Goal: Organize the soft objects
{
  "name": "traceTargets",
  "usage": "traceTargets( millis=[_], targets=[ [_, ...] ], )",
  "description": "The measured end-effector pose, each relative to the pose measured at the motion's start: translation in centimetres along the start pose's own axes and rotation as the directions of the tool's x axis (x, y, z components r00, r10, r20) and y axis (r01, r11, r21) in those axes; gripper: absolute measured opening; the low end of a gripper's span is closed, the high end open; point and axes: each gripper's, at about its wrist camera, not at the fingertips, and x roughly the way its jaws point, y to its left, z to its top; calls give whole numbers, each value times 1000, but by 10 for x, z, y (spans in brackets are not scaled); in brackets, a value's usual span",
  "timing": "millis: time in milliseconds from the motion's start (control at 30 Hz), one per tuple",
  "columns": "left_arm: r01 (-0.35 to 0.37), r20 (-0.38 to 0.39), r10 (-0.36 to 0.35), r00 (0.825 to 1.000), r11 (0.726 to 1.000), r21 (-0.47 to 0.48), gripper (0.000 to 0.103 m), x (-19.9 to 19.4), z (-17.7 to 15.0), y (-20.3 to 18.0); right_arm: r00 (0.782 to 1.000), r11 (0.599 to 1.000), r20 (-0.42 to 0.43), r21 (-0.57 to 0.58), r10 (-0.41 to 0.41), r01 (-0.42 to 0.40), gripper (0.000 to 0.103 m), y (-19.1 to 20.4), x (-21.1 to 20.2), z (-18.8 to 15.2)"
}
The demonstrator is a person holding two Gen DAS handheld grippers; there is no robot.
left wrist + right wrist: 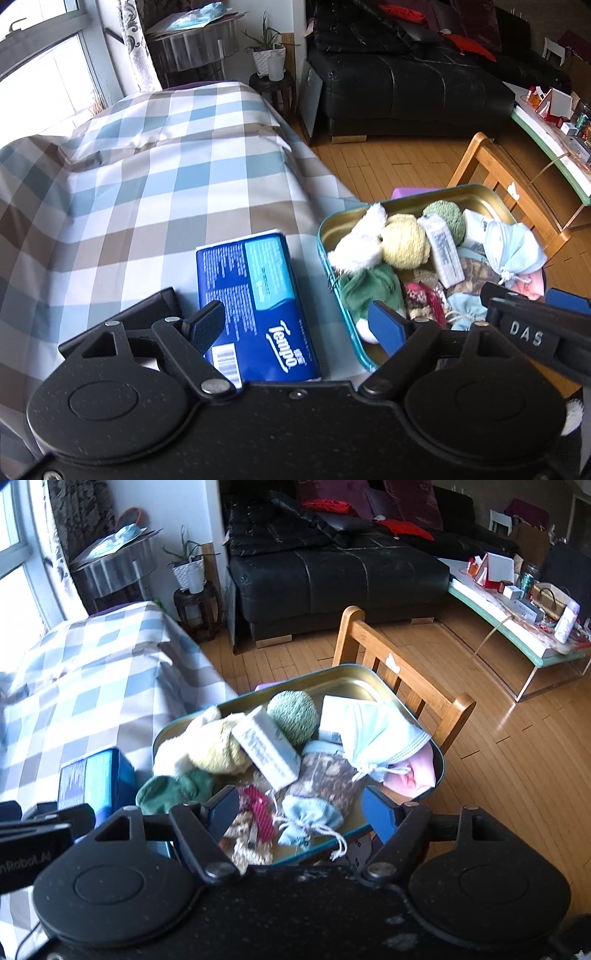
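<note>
A blue Tempo tissue pack (255, 306) lies flat on the checked tablecloth (140, 192). My left gripper (297, 325) is open over it; the left finger sits at the pack's left edge and the right finger hangs over the tin. The teal-rimmed metal tin (323, 236) (439, 760) holds several soft things: a white plush (360, 240), a yellow ball (404, 242), a green ball (295, 714), a green sock (173, 790) and a small tissue packet (267, 751). My right gripper (301, 814) is open low over the tin's near end. A small blue drawstring pouch (310, 819) lies between its fingers, untouched.
A wooden chair (399, 679) stands just behind the tin at the table's edge. Beyond it are the wood floor, a black sofa (332, 576) and a cluttered glass coffee table (524, 627). The right gripper's body (532, 332) reaches into the left wrist view beside the tin.
</note>
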Motion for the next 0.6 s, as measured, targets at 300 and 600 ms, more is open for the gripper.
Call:
traceTargets(
  millis=[300,600],
  targets=[
    [-58,-10,58,998,998,-3,87,-1,-7,1,1000,1000,-7,-2,5,-5,78,-1,1,-4],
    [-85,-17,85,996,996,20,89,0,-12,-2,1000,1000,-14,21,10,-10,79,-6,4,-4]
  ],
)
